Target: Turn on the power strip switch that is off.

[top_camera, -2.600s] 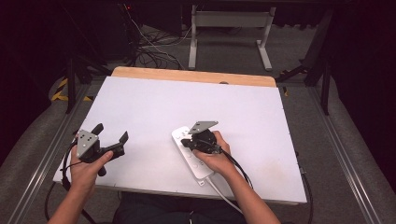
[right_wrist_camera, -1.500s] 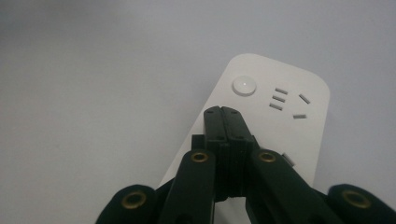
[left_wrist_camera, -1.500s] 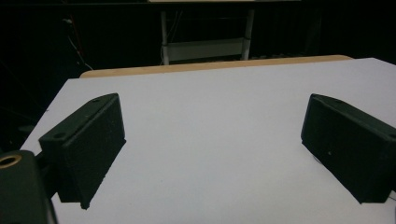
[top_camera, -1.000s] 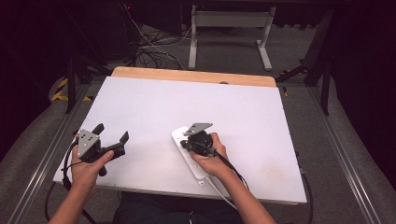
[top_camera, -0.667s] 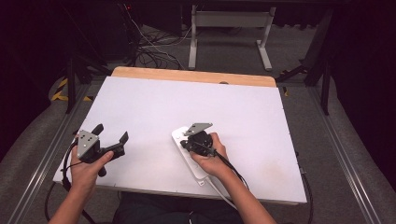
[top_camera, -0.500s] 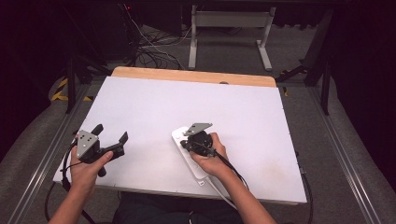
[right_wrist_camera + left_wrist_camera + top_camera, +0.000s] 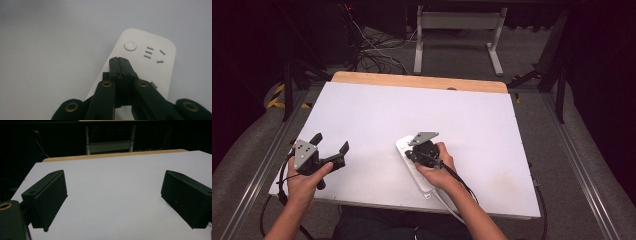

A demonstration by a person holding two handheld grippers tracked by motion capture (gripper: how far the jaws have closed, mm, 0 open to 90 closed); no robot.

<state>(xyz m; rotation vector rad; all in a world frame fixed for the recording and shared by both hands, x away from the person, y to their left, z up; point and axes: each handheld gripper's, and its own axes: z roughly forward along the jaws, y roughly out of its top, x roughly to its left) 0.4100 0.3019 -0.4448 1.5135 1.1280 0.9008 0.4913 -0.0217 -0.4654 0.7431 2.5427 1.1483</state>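
The right tongs [image 7: 119, 60] are pressed fully together with nothing between them, poised over a white power strip [image 7: 152, 67] just short of its round button [image 7: 130, 45] — whether they touch it is hard to tell. The strip lies near the desk's [image 7: 462, 115] front edge. The left tongs [image 7: 330, 148] gape wide and empty over the front left corner.

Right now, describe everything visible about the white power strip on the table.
The power strip is a flat white bar with rounded corners, plastic by its look, lying face up on the white table near its front edge. Its far end carries a round button and a group of socket slots. A white cable leaves its near end over the table's edge. The right gripper, jaws shut together, is poised over its top just short of the button; contact cannot be told.
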